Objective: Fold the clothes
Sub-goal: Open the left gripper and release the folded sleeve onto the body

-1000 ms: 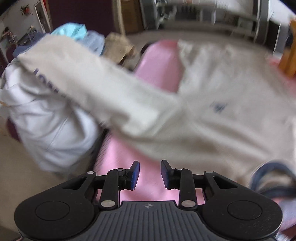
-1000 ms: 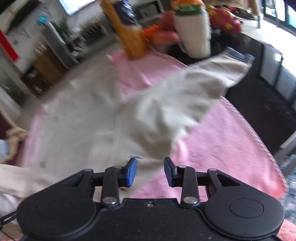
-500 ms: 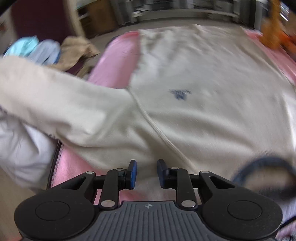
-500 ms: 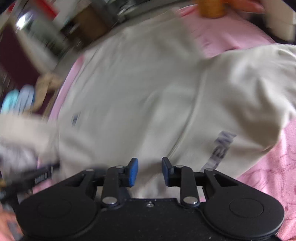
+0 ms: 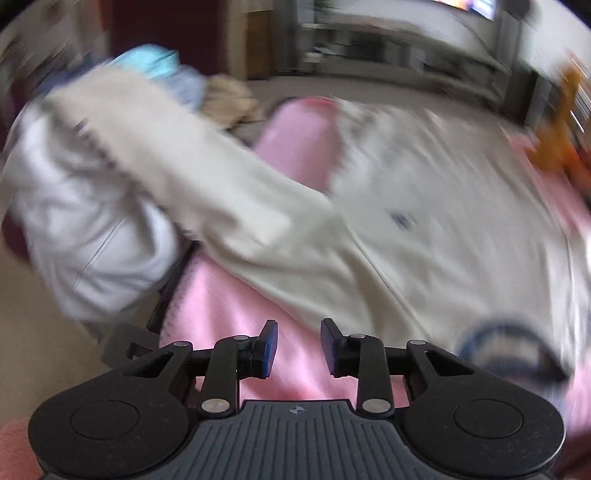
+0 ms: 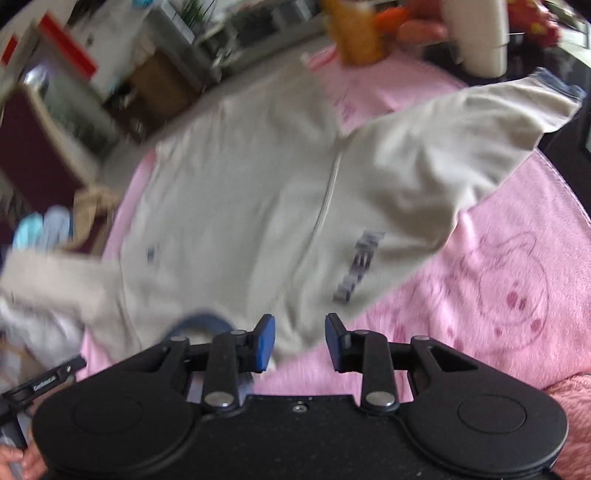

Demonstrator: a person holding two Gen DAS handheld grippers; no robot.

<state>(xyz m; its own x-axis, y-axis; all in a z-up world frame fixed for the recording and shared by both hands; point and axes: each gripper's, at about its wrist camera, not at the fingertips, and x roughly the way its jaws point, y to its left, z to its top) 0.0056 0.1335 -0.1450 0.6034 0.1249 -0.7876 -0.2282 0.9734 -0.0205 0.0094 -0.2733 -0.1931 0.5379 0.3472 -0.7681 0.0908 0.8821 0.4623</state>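
A cream sweatshirt [image 5: 424, 192] [image 6: 251, 199] with a dark blue collar [image 5: 509, 347] lies spread front-up on a pink blanket [image 5: 236, 321] [image 6: 509, 280]. Its left sleeve [image 5: 192, 177] runs out over a heap of clothes; the right sleeve [image 6: 480, 133] stretches toward the far right. My left gripper [image 5: 298, 349] hovers open above bare blanket, just short of the sleeve's underarm. My right gripper [image 6: 300, 341] stands open over the shoulder edge beside the collar [image 6: 201, 321]. Neither holds anything.
A pile of white, light blue and tan clothes [image 5: 92, 221] sits off the blanket's left edge. An orange toy [image 6: 356, 33] and a white container [image 6: 480, 33] stand at the far right end. The table edge drops off at the right [image 6: 569, 155].
Both grippers have pulled back toward the near edge and swung outward, and their fingers stand wider apart. The sweatshirt lies where it was.
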